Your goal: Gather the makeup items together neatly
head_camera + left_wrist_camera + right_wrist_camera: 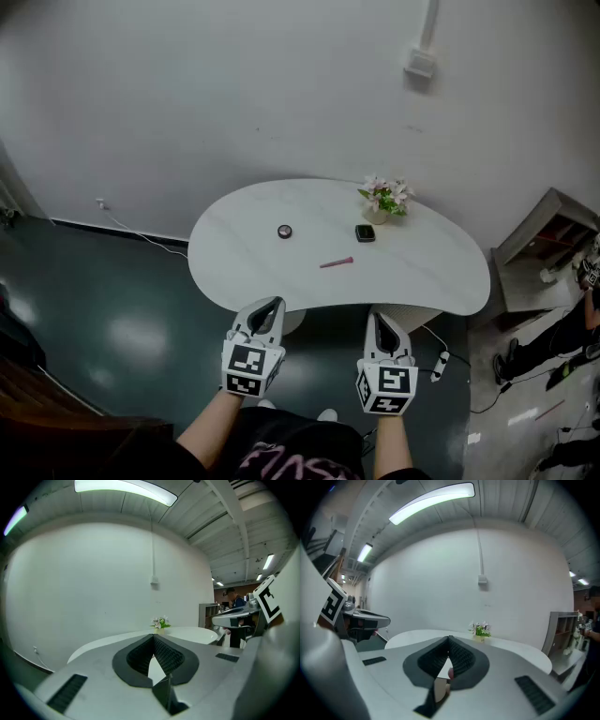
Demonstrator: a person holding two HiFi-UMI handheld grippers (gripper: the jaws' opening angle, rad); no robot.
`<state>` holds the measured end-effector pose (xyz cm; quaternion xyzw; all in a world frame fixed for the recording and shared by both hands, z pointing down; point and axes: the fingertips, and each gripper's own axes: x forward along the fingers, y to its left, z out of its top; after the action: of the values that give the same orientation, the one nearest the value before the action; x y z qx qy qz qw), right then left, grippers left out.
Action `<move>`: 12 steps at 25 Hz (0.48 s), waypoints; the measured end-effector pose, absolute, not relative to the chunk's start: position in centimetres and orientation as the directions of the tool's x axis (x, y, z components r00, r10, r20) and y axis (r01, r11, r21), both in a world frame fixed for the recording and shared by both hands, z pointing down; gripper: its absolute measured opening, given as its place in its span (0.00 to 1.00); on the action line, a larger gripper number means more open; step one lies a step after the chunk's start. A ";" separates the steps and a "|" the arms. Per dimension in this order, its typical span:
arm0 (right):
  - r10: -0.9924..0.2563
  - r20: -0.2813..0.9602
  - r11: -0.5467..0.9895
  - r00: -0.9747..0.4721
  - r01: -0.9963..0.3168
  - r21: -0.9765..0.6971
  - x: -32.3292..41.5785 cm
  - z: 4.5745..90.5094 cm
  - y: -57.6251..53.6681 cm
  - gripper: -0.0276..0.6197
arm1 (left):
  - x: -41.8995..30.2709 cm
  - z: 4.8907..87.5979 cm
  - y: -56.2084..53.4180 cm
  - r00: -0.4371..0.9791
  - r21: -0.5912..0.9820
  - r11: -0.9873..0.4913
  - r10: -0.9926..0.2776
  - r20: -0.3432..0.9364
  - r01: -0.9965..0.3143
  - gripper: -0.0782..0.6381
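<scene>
On the white kidney-shaped table (234, 253) lie a small round compact (284, 232), a dark square compact (365, 233) and a pink stick (336, 263). My left gripper (273, 307) hovers at the table's near edge, shut and empty. My right gripper (380, 319) is level with it further right, also shut with nothing held. In the left gripper view the gripper (153, 637) has its jaws meeting at the tips, with the table (192, 633) beyond. In the right gripper view the gripper (449, 640) looks the same, and a bit of pink (450, 671) shows through the gap low between the pads.
A small pot of pink flowers (386, 199) stands at the table's back right, also visible as flowers (160, 622) and flowers (480, 629). A shelf unit (548, 239) and a person (577, 323) are at the right. Cables and a power strip (440, 365) lie on the dark floor.
</scene>
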<state>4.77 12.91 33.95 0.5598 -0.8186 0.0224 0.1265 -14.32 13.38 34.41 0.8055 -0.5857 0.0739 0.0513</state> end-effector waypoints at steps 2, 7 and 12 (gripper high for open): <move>-0.911 0.234 0.370 -0.339 -0.923 0.105 4.6 34.0 13.0 0.14 | -14.4 34.5 13.4 0.308 -0.008 -0.314 -0.935 0.175 -0.949 0.12; -0.911 0.241 0.367 -0.334 -0.924 0.107 4.1 34.2 13.1 0.14 | -14.5 35.6 13.6 0.330 -0.004 -0.337 -0.924 0.191 -0.942 0.12; -0.913 0.238 0.361 -0.330 -0.927 0.101 3.5 34.4 13.2 0.14 | -15.1 36.1 13.7 0.336 -0.003 -0.343 -0.921 0.199 -0.939 0.12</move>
<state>3.46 13.22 34.37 0.5644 -0.8151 0.0262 0.1277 -15.06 13.68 36.05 0.8154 -0.5703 0.0826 0.0560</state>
